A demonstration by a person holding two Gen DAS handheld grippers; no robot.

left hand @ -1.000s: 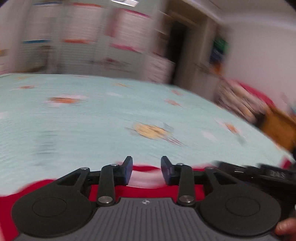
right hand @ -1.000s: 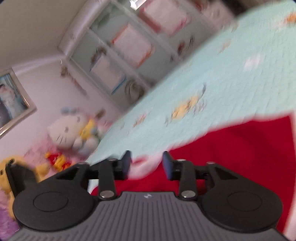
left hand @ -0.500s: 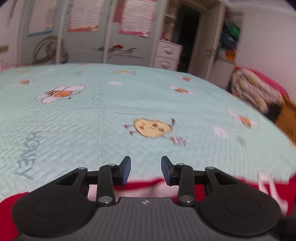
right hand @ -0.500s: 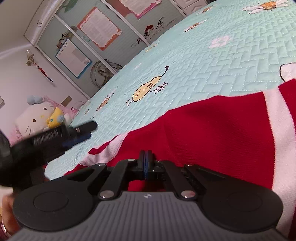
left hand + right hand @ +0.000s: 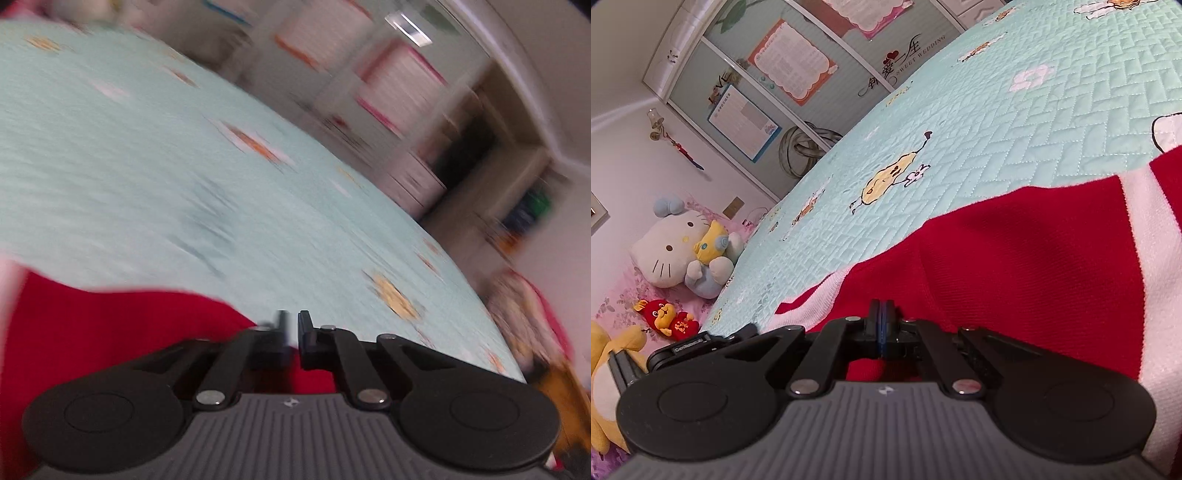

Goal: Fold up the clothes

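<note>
Two grippers work a red garment (image 5: 1034,266) lying on the mint quilted bedspread (image 5: 1015,122). The left gripper (image 5: 291,328) is nearly closed at the cloth's edge, its grip lost in blur. The right gripper (image 5: 882,325) is clamped on the red fabric.

The sweater (image 5: 1034,258) is red with white stripes. The bed quilt (image 5: 1015,110) is pale mint green with small cartoon prints.
</note>
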